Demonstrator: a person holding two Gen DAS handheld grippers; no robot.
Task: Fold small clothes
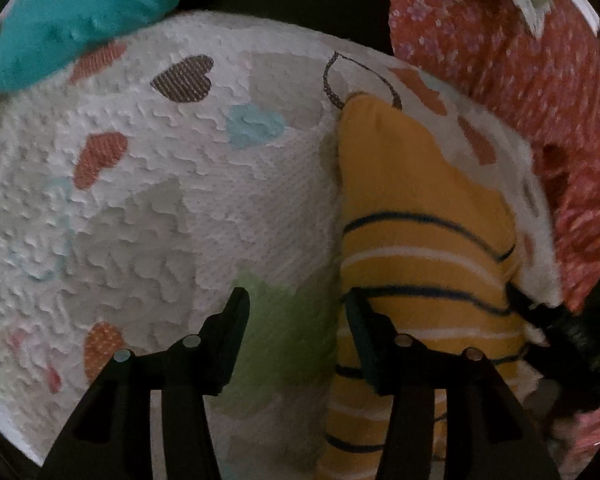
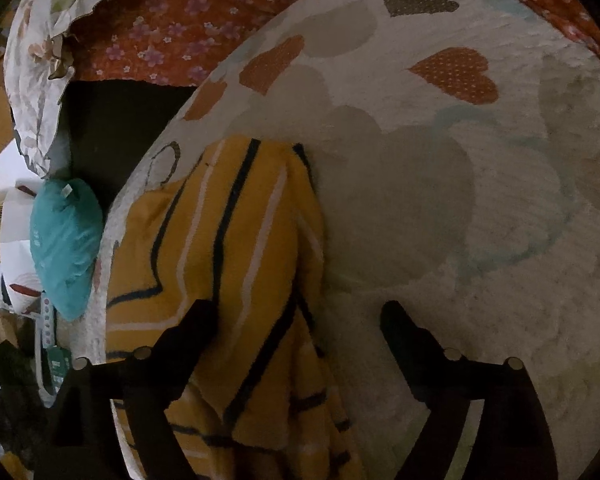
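Note:
A small yellow garment (image 1: 416,208) with dark and white stripes lies on a round white mat with heart patches (image 1: 180,184). My left gripper (image 1: 296,320) is open, low over the mat, its right finger at the garment's left edge. The right wrist view shows the same garment (image 2: 236,248) bunched near the mat's (image 2: 440,184) left edge. My right gripper (image 2: 300,316) is open, its left finger over the garment and its right finger over bare mat. The other gripper shows dark at the right edge of the left wrist view (image 1: 568,332).
A teal garment (image 1: 76,12) rests at the mat's far left edge; it also shows in the right wrist view (image 2: 66,240). Red floral cloth (image 1: 512,60) lies beyond the mat. A pale leaf-print fabric (image 2: 44,60) and bags lie at the left in the right wrist view.

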